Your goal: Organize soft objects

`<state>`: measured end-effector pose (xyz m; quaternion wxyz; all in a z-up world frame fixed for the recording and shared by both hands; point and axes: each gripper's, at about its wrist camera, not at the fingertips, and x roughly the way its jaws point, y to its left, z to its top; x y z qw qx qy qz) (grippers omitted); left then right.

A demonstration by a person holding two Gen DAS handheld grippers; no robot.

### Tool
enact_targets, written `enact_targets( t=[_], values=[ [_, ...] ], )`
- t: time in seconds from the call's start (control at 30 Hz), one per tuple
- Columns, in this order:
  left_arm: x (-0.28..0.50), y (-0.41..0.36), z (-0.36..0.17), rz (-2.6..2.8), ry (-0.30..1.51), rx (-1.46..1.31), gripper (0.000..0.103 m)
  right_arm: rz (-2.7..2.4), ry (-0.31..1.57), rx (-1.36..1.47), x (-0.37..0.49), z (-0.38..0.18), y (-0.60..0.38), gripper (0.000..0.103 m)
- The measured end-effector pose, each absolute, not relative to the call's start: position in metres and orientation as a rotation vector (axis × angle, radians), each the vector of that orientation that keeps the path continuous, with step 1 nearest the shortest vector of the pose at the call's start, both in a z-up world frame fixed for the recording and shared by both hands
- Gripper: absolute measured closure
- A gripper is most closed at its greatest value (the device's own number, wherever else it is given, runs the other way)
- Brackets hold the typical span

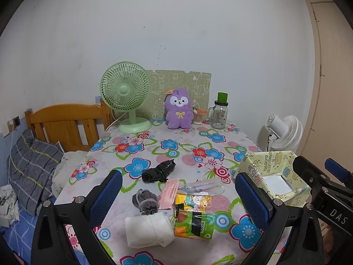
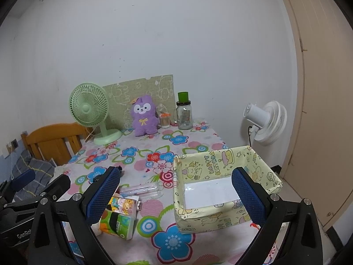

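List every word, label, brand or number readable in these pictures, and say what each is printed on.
"HAPPY BIRTHDAY": inner wall of the yellow box.
"DAS": body of the right gripper.
"GenRo", cut off: body of the left gripper.
Print and QR code on the green tissue pack: too small to read.
Label on the glass jar: blurred.

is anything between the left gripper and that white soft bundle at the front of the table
Nothing visible does. The left gripper is open above the table, and the white bundle lies just below, between its fingers. The green tissue pack touches the bundle's right side; the grey pouch lies just behind.
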<state>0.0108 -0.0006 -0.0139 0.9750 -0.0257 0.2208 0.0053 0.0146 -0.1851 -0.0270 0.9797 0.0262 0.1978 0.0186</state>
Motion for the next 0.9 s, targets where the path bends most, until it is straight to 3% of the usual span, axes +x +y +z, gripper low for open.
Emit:
enact_targets(
  t=[0.9],
  values=[
    [0.0114, 0.0010, -0.0148, -0.009, 0.440, -0.061, 0.000, 0.028, 0.390, 0.044, 0.0126, -0.0260, -0.1836, 0.001]
  ],
)
